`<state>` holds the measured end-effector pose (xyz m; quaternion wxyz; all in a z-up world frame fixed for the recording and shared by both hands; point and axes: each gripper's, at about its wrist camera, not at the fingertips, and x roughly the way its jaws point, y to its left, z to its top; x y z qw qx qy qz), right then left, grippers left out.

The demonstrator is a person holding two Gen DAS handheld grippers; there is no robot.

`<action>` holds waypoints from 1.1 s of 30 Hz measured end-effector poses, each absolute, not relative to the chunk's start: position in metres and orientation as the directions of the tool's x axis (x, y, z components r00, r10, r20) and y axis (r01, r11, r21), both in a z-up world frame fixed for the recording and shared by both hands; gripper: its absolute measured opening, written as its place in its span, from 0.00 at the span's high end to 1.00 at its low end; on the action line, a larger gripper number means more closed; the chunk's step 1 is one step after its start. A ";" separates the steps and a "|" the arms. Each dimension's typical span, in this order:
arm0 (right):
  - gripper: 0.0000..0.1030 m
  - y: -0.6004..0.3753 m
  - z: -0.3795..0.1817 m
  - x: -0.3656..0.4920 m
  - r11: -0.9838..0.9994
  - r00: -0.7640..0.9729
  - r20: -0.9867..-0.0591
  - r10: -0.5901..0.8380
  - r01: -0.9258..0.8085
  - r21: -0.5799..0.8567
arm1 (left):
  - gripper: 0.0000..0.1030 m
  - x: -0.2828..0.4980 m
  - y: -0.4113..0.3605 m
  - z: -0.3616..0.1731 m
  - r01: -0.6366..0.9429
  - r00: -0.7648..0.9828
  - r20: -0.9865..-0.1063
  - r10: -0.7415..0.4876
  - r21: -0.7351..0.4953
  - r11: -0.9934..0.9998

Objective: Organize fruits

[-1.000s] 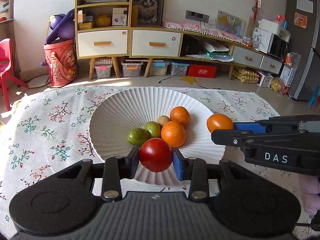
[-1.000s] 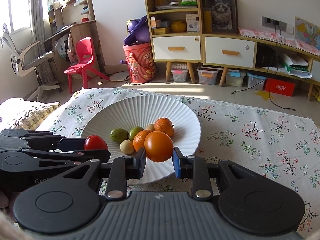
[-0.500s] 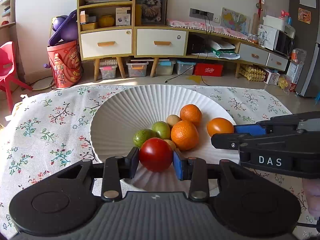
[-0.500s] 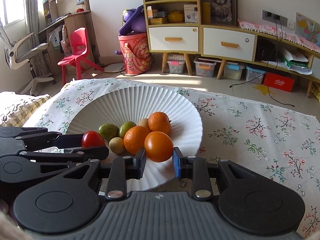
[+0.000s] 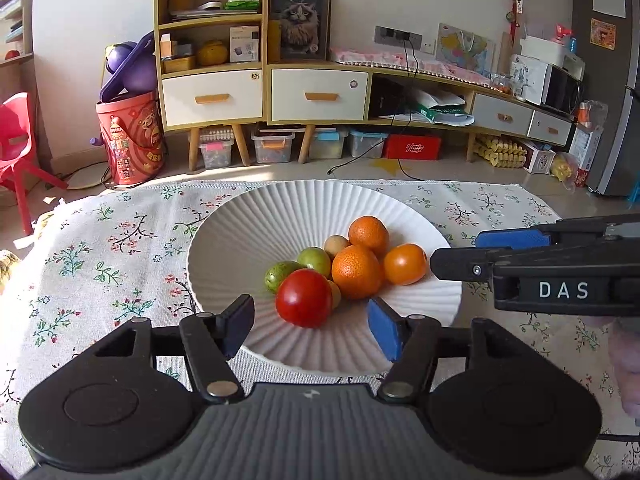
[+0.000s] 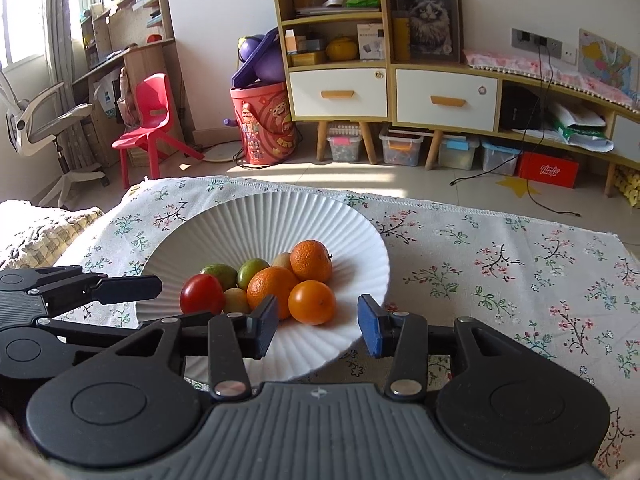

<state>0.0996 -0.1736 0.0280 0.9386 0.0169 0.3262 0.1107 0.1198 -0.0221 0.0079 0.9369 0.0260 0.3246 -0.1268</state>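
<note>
Home living room: sideboard (image 6: pixel 392 92), child's chair (image 6: pixel 150 120).

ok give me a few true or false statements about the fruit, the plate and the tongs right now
1. The red tomato lies in the white plate. True.
2. The left tongs squeeze the tomato. False: their jaws are opening and the pads stand clear of it.
3. The smooth orange fruit lies on the flowered cloth beside the plate. False: it sits in the plate with the other fruit.
4. Two green fruits lie in the plate. True.
5. The right tongs grip a green fruit. False: they hold nothing, jaws opening.
</note>
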 end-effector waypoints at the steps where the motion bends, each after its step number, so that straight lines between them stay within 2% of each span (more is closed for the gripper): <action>1: 0.51 -0.175 0.031 0.096 0.975 0.767 -0.604 0.217 -0.195 0.102 | 0.46 0.117 -0.020 0.010 0.251 0.757 -0.615 -0.220 -0.038 0.967; 9: 0.41 -0.172 0.046 0.075 0.977 0.769 -0.605 0.206 -0.196 0.083 | 0.24 0.092 -0.009 0.026 0.186 0.756 -0.627 -0.188 -0.070 0.980; 11: 0.39 -0.168 0.047 0.070 0.978 0.765 -0.612 0.203 -0.194 0.083 | 0.21 0.087 -0.008 0.028 0.168 0.755 -0.631 -0.178 -0.077 0.983; 18: 0.36 -0.159 0.047 0.050 0.982 0.754 -0.631 0.184 -0.170 0.083 | 0.16 0.068 -0.006 0.031 0.127 0.746 -0.652 -0.135 -0.059 0.990; 21: 0.29 -0.160 0.047 0.043 0.985 0.758 -0.630 0.171 -0.144 0.093 | 0.11 0.060 0.001 0.030 0.099 0.737 -0.664 -0.124 -0.075 0.992; 28: 0.14 -0.160 0.042 0.027 0.996 0.761 -0.642 0.091 -0.060 0.069 | 0.11 0.046 0.006 0.026 0.073 0.719 -0.689 -0.088 -0.052 0.996; 33: 0.08 -0.157 0.035 0.027 0.998 0.747 -0.662 0.060 -0.039 0.046 | 0.10 0.039 0.008 0.021 0.067 0.718 -0.693 -0.060 -0.017 0.998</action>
